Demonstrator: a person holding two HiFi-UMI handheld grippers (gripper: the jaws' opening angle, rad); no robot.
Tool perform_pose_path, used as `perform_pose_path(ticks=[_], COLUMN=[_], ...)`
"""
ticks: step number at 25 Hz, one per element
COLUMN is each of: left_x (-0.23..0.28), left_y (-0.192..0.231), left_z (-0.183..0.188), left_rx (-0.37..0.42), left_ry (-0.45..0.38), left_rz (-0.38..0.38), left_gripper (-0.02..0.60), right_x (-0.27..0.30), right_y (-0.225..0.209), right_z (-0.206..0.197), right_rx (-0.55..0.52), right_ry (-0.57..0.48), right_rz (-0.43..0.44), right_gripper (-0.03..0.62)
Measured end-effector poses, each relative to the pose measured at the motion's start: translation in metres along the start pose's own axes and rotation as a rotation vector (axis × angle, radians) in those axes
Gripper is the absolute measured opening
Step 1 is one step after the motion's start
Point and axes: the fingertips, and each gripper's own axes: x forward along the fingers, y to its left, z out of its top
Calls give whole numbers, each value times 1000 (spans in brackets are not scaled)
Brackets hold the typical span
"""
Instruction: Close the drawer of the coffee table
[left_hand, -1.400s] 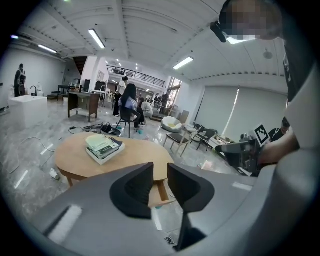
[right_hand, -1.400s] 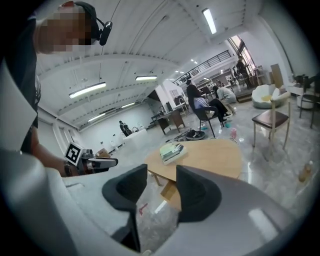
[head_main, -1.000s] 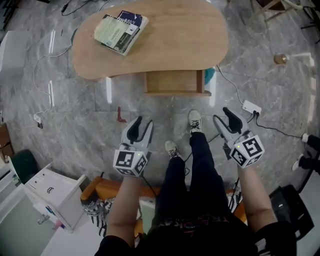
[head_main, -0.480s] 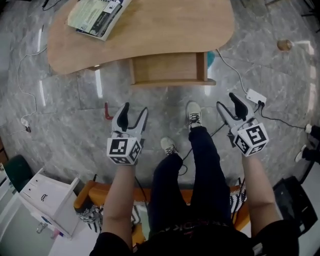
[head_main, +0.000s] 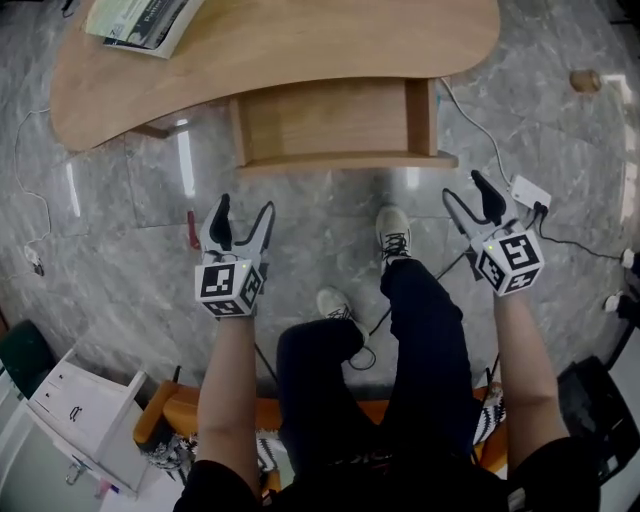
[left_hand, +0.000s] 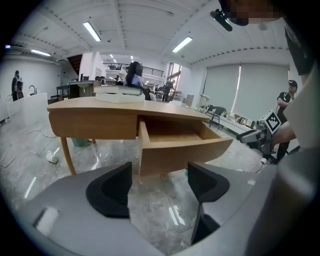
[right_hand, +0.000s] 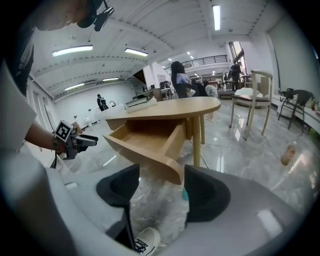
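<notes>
The wooden coffee table (head_main: 300, 50) stands ahead with its drawer (head_main: 340, 125) pulled out toward me, empty inside. My left gripper (head_main: 243, 215) hangs low over the floor, short of the drawer's left front corner, jaws opening with nothing between them. My right gripper (head_main: 470, 200) is off the drawer's right front corner, jaws also opening and empty. In the left gripper view the drawer (left_hand: 180, 145) lies beyond the gripper (left_hand: 157, 182), apart from it. The right gripper view shows the drawer (right_hand: 150, 142) just past the gripper (right_hand: 160, 187).
A book (head_main: 140, 20) lies on the table's far left. My shoes (head_main: 395, 230) stand on the marble floor before the drawer. A power strip (head_main: 528, 190) with cables lies right; a white cabinet (head_main: 60, 410) is at lower left. A chair (right_hand: 252, 95) stands beyond the table.
Both grippers have dropped lower and come nearer the drawer, and their jaws have spread wider. The table and drawer fill more of the head view.
</notes>
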Motion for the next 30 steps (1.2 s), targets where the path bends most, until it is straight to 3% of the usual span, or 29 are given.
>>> perform_pose_path(ticks=[7,18,25,30], left_x=[41,67,75,71], left_y=[19,26,10,11], left_z=[-18,-8,-7,-9], left_rx=[48,161,225,211], left_ry=[-116,-314,-356,-310], left_rz=[-8,-74,-162,-131], left_gripper=[360,362,326,305], right_x=[42,74,74,72], right_y=[-11,-16,-13,-12], right_z=[-33,-31,-27,-28], right_rx=[-56,-145,-180,-167], right_ry=[-52,-235,-302,-277], right_rz=[0,27,16,-8], right_gripper=[270,270,270,270])
